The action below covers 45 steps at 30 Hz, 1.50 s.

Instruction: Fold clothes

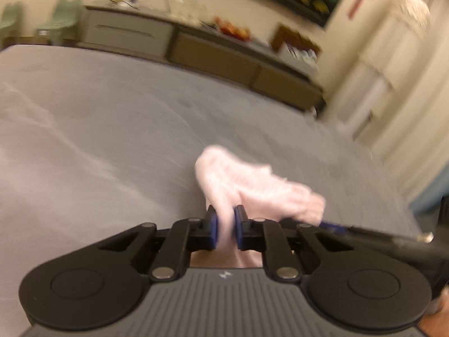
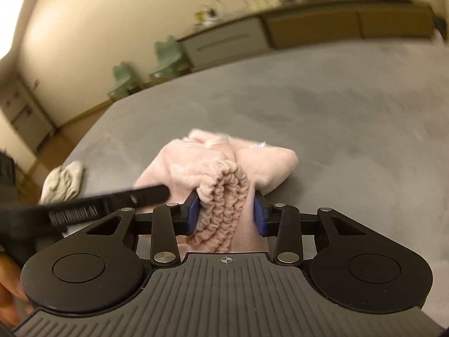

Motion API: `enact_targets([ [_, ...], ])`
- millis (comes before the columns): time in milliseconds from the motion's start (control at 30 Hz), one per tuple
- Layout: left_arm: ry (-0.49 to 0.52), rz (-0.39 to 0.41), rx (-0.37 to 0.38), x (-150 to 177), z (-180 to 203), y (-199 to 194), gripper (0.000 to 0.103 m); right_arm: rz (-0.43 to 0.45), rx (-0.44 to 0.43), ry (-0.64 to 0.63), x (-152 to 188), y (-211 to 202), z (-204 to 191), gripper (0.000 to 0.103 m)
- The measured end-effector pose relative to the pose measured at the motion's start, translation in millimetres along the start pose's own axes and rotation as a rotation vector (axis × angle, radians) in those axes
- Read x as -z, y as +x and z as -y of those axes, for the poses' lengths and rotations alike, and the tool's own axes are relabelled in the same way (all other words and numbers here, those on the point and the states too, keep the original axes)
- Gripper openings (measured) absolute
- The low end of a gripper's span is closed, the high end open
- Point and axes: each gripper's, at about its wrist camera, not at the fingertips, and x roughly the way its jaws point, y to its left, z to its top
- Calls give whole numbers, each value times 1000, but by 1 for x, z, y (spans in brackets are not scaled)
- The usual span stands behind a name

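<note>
A pale pink garment hangs bunched above the grey bed sheet. My left gripper is shut on a thin fold of it. In the right wrist view the same pink garment shows its ruffled elastic waistband. My right gripper is shut on that waistband, with the cloth filling the gap between its blue pads. The right gripper's finger shows at the right edge of the left wrist view. The left gripper's finger crosses the right wrist view from the left.
A crumpled off-white garment lies near the bed's left edge. Beyond the bed stand a long low cabinet with clutter on top, two green chairs, and pale curtains at the right.
</note>
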Motion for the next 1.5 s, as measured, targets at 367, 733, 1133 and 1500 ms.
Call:
enact_targets([
  [367, -202, 334, -300, -7, -162, -166, 13, 57, -281, -362, -43, 59, -221, 38],
  [733, -326, 219, -539, -9, -253, -159, 31, -70, -216, -520, -44, 186, -327, 69],
  [1133, -322, 228, -452, -32, -299, -128, 23, 22, -230, -491, -31, 176, -348, 35],
  [1500, -418, 203, -423, -19, -342, -121, 40, -23, -218, -566, -24, 213, -367, 33],
])
